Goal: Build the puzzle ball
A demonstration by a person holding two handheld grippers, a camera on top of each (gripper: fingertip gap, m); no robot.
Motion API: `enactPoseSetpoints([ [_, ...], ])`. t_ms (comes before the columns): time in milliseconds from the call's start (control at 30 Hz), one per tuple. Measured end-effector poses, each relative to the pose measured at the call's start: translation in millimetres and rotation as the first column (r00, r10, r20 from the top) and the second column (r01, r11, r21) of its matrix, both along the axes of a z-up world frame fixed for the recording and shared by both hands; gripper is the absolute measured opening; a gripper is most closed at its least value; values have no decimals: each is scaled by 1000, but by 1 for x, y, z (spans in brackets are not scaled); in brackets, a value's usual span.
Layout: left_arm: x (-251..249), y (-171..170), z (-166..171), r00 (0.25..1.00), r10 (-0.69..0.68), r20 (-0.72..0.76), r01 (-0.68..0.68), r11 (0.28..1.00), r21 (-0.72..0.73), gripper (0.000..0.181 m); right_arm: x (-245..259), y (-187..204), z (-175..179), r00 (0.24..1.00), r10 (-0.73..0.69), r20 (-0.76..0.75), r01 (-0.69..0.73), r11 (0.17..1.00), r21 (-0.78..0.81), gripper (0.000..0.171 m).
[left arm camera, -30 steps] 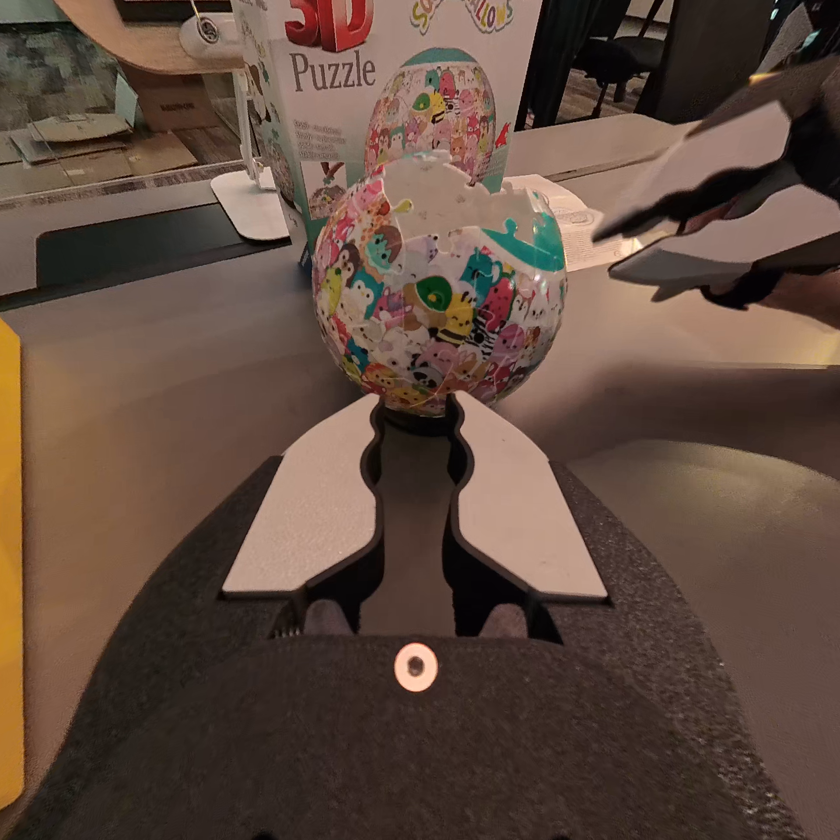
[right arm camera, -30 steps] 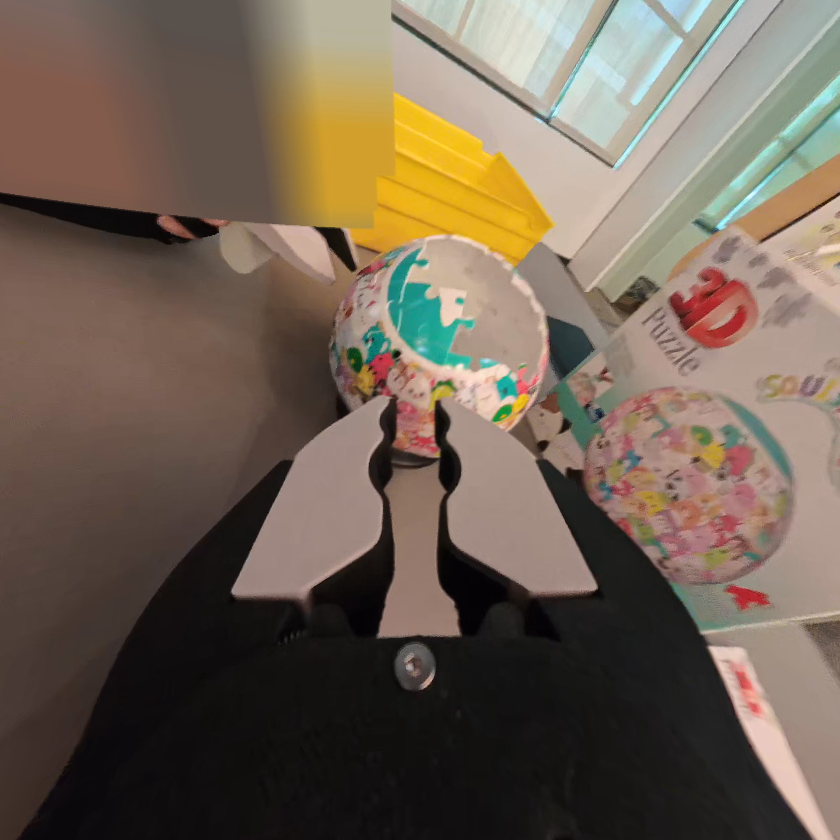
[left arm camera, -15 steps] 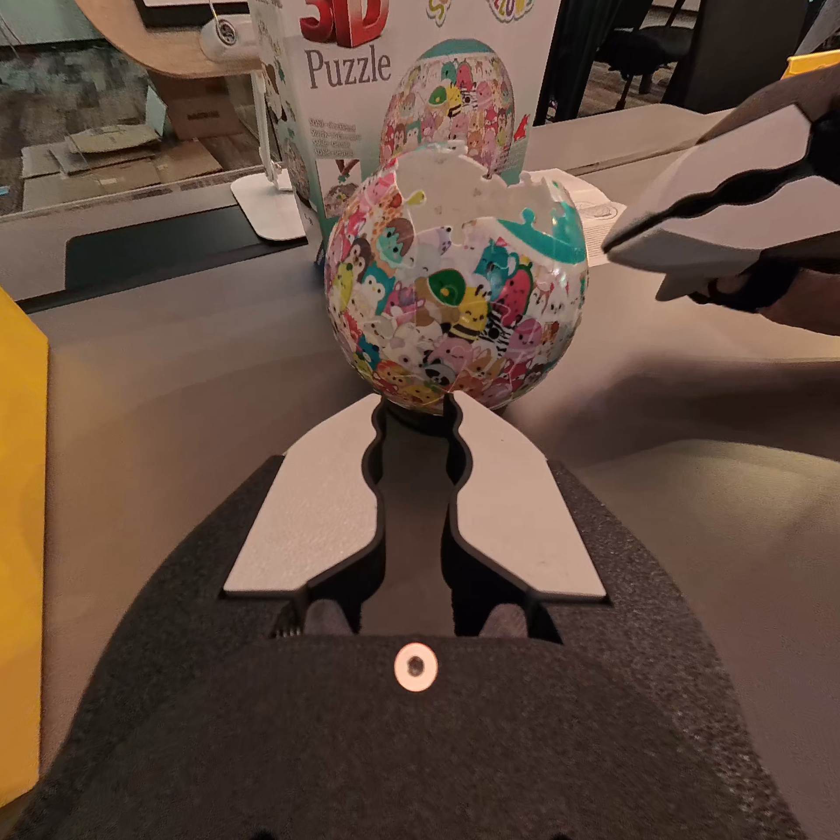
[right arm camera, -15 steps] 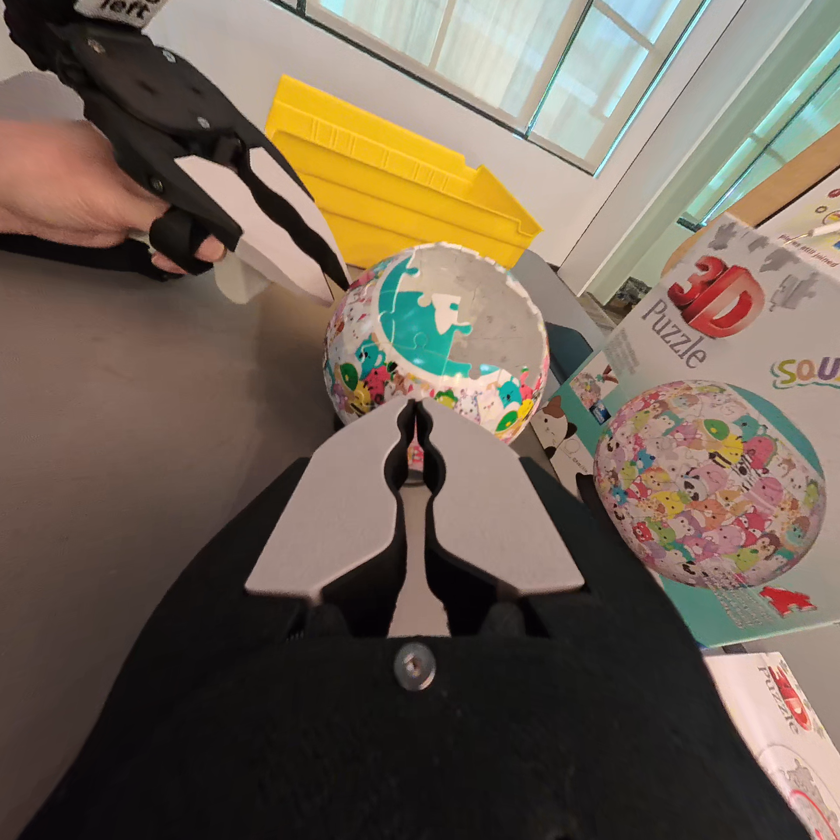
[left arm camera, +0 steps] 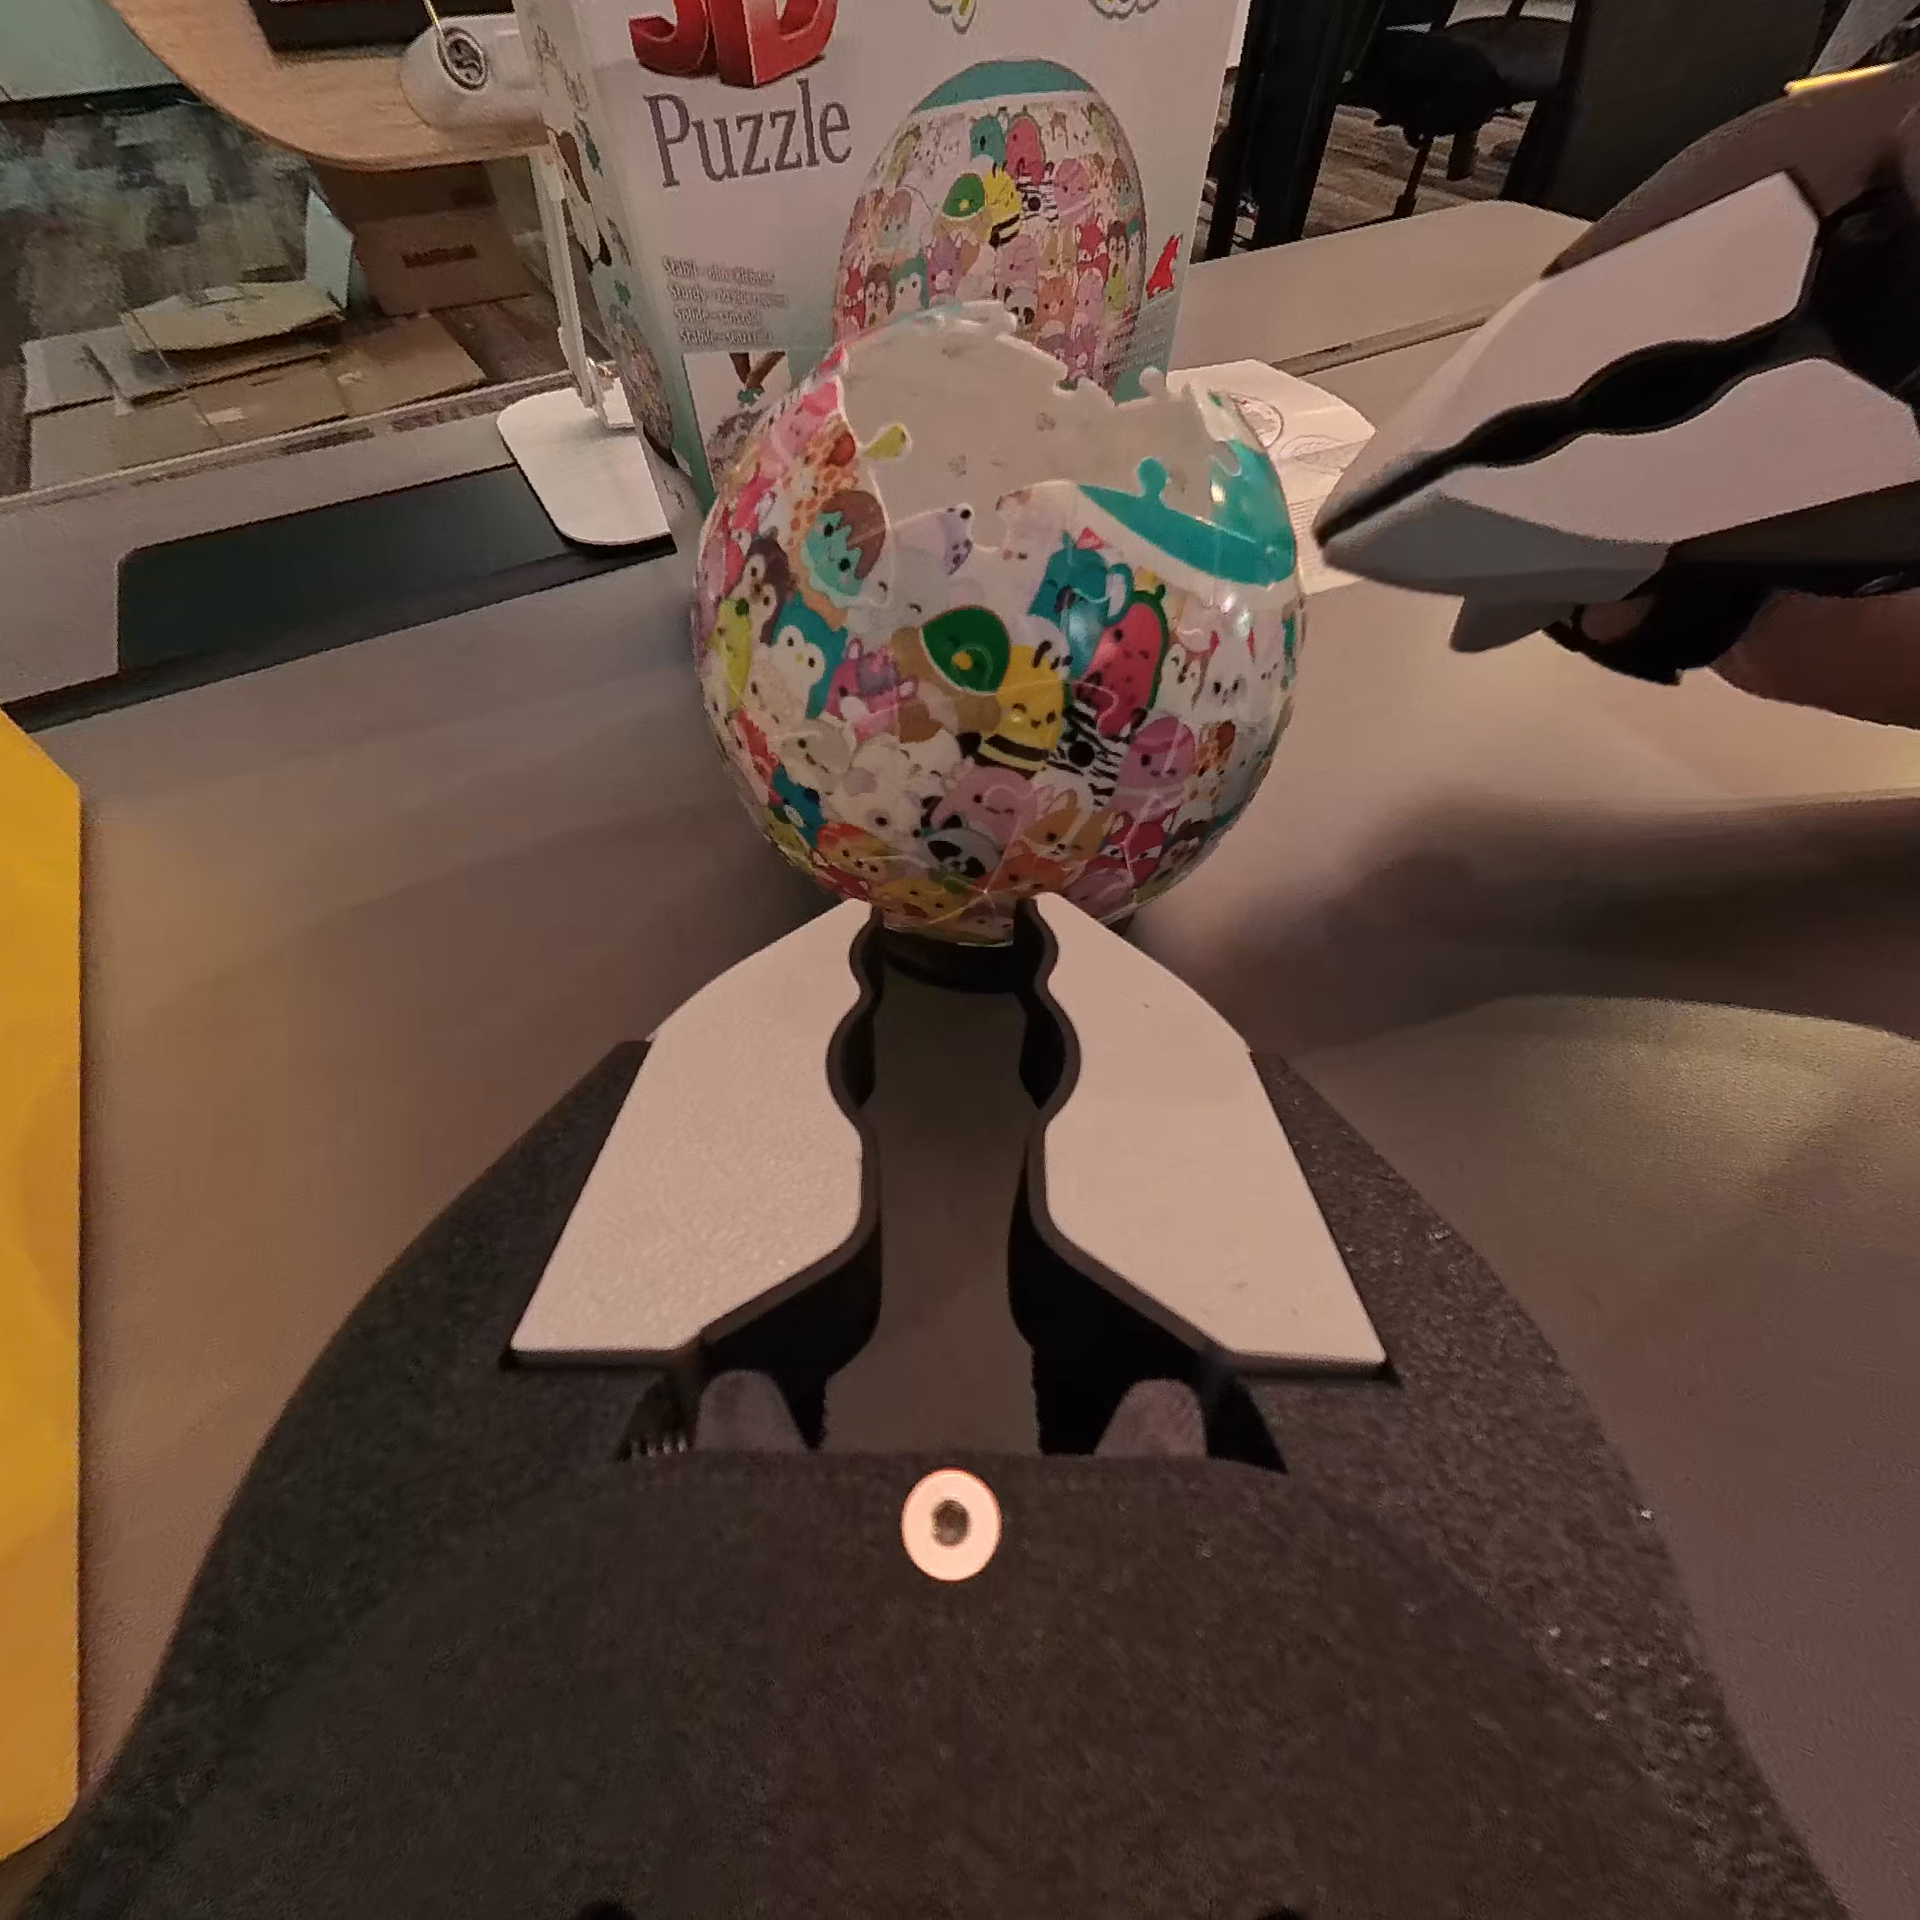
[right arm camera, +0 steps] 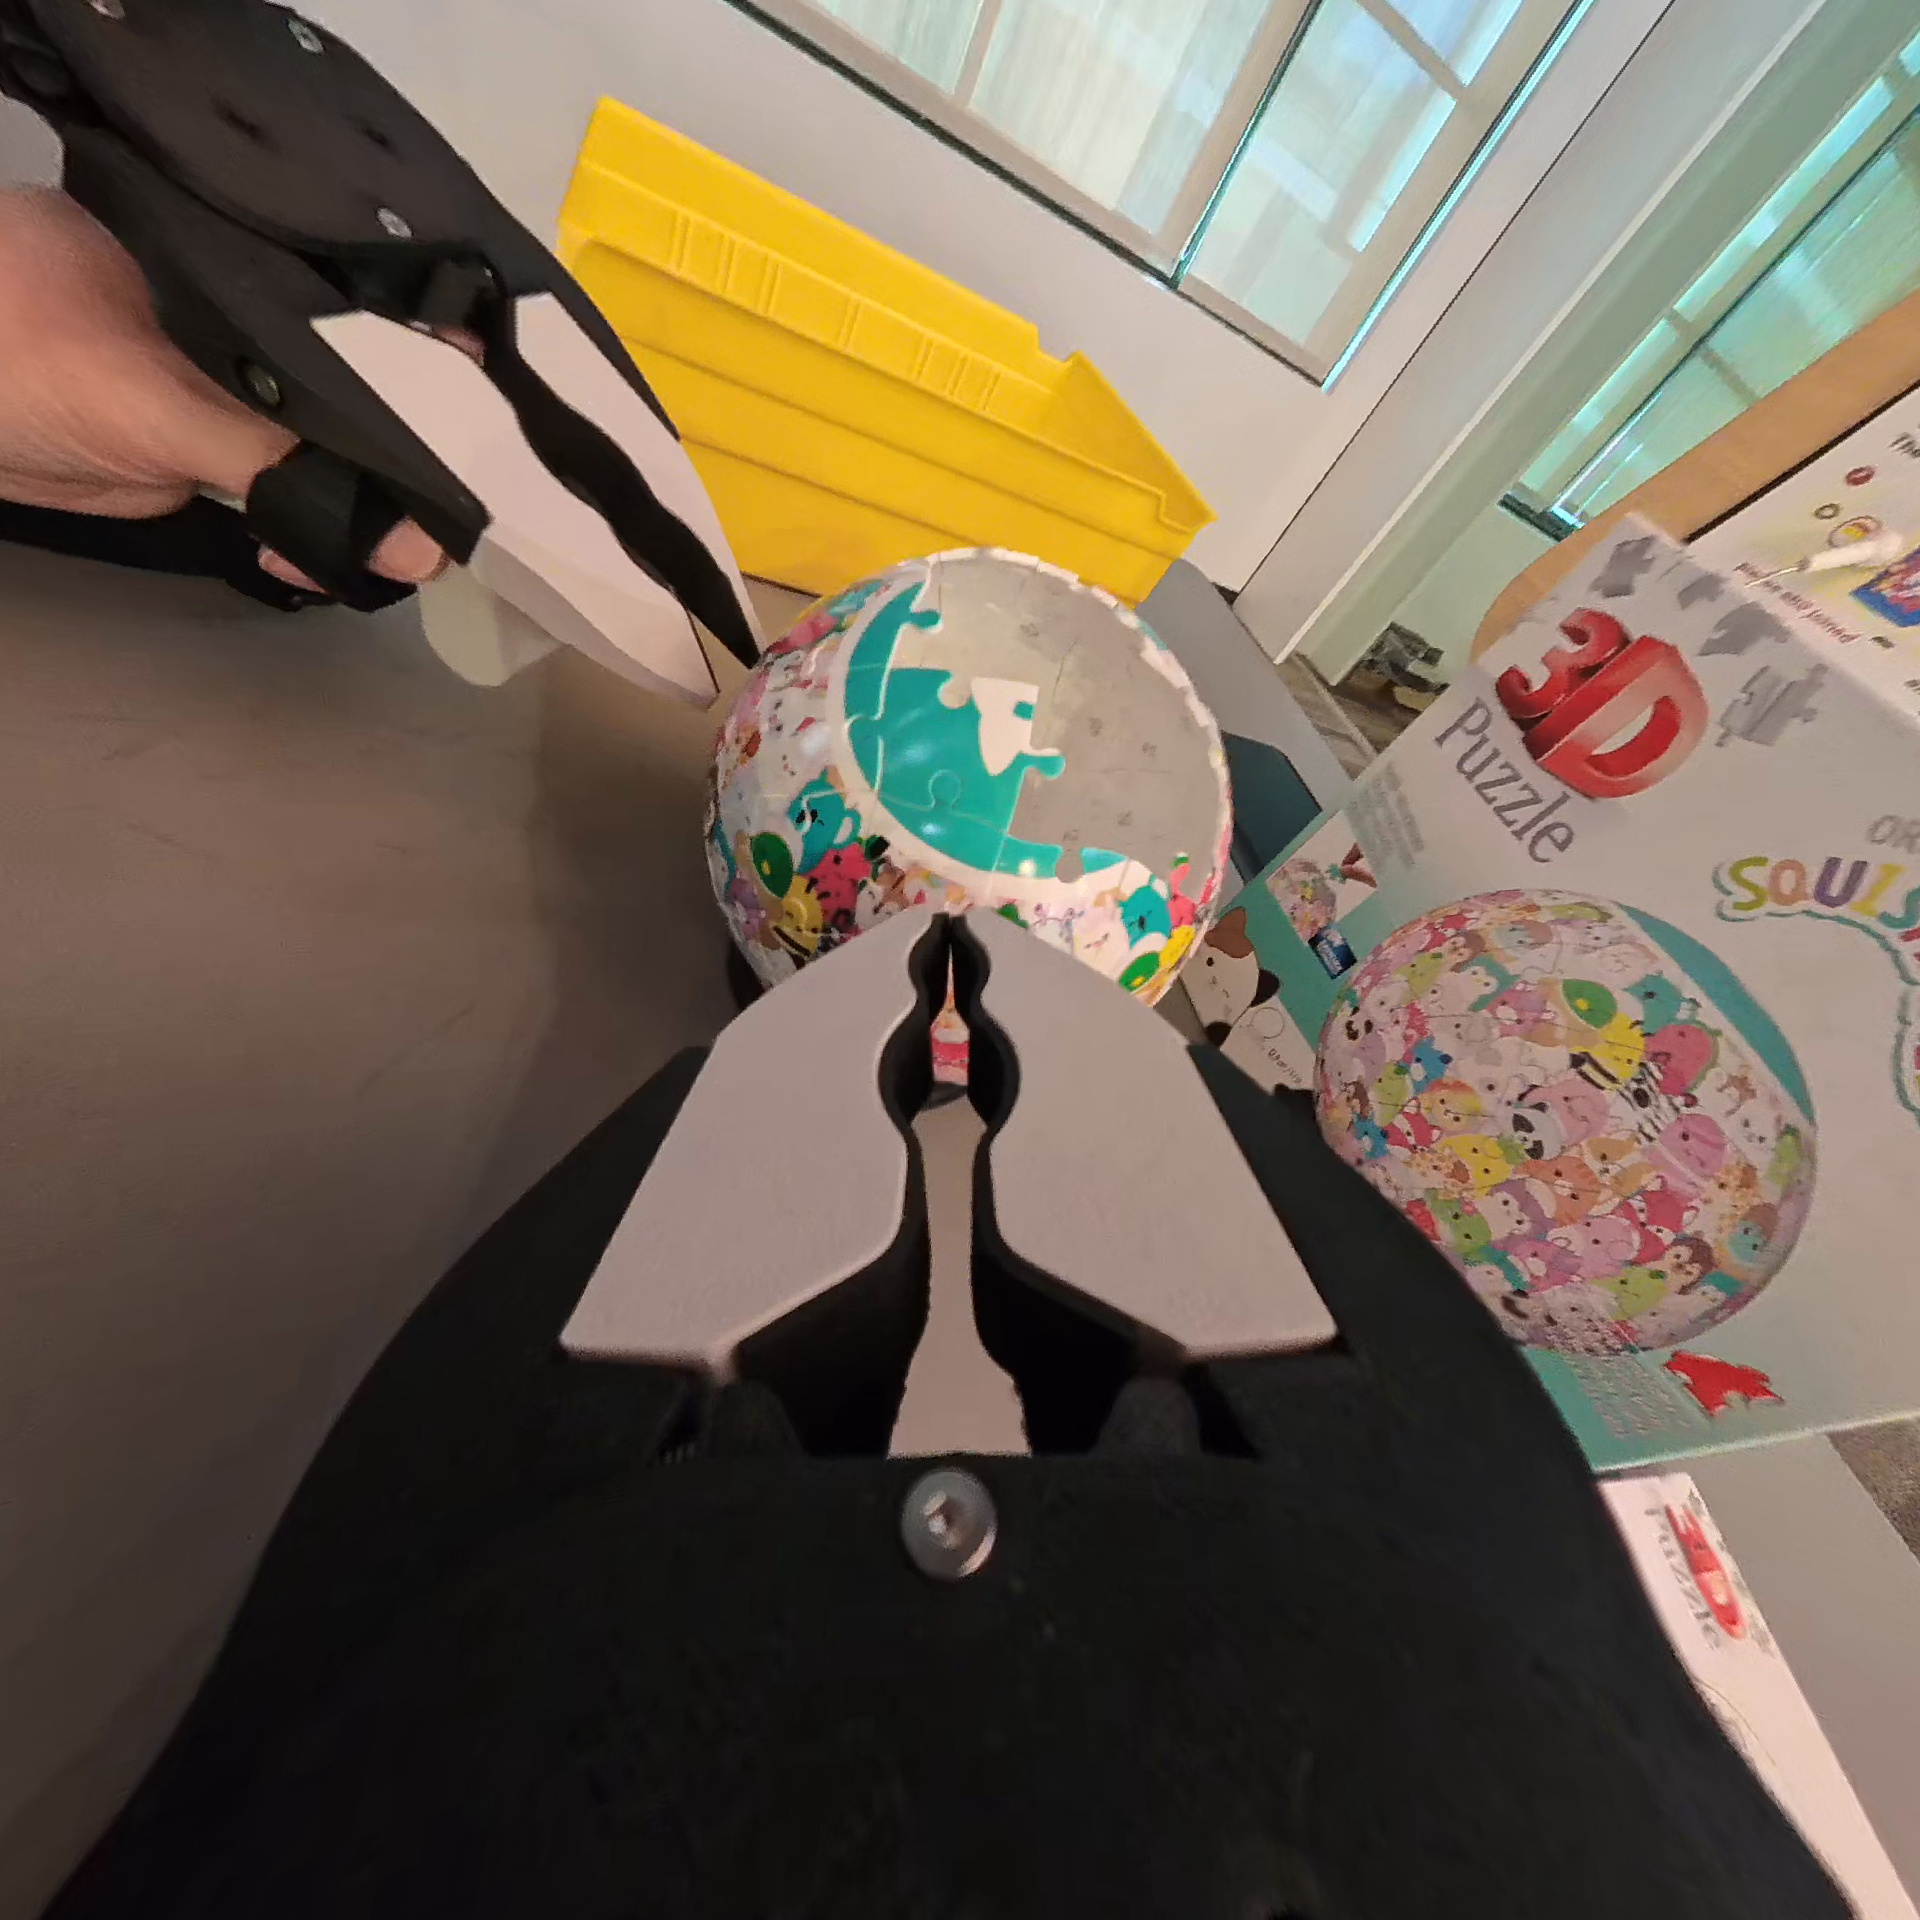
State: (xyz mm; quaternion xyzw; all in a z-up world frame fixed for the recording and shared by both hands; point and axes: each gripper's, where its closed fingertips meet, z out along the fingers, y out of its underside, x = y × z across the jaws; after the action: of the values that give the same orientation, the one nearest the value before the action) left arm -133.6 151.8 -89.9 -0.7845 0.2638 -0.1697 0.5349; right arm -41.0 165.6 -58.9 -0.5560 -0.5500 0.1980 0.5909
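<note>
The puzzle ball (left arm camera: 997, 707) stands on a small black stand on the grey table, covered in colourful cartoon figures. Its top is open, showing the white inside, with teal pieces along one edge of the hole (right arm camera: 914, 748). My left gripper (left arm camera: 951, 935) is open and empty, its tips low in front of the ball. In the right wrist view it (right arm camera: 727, 665) sits close to the ball's side. My right gripper (right arm camera: 948, 925) is shut and empty, pointing at the ball from above. In the left wrist view its tip (left arm camera: 1340, 540) is beside the teal edge.
The puzzle box (left arm camera: 935, 156) stands upright just behind the ball and also shows in the right wrist view (right arm camera: 1610, 935). A yellow bin (right arm camera: 883, 364) sits past the ball. A white leaflet (left arm camera: 1288, 426) and a white lamp base (left arm camera: 582, 468) lie behind. Some 11 cm of space lies between my two pairs of fingers.
My right gripper's fingers have closed from slightly apart to shut, and it has moved in toward the ball's top edge. The left gripper has stayed open in front of the ball.
</note>
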Motion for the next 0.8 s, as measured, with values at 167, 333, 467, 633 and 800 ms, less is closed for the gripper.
enactPoseSetpoints([
  [167,1,0,0,1000,-2,0,2,1000,0,23,-1,4,-2,1000,-11,16,11,1000,-2,1],
  [333,0,0,1,1000,1,6,-1,1000,2,23,2,-3,4,1000,0,-14,0,1000,2,1],
  [467,0,0,0,1000,0,4,0,1000,-2,23,-6,-3,-3,999,16,32,-16,1000,11,1],
  [633,1,-1,0,1000,-2,0,2,1000,1,22,-5,-5,5,1000,23,1,-23,999,27,1],
  [800,0,0,-1,1000,-3,2,3,1000,-8,22,5,-2,6,995,65,71,-70,995,70,5],
])
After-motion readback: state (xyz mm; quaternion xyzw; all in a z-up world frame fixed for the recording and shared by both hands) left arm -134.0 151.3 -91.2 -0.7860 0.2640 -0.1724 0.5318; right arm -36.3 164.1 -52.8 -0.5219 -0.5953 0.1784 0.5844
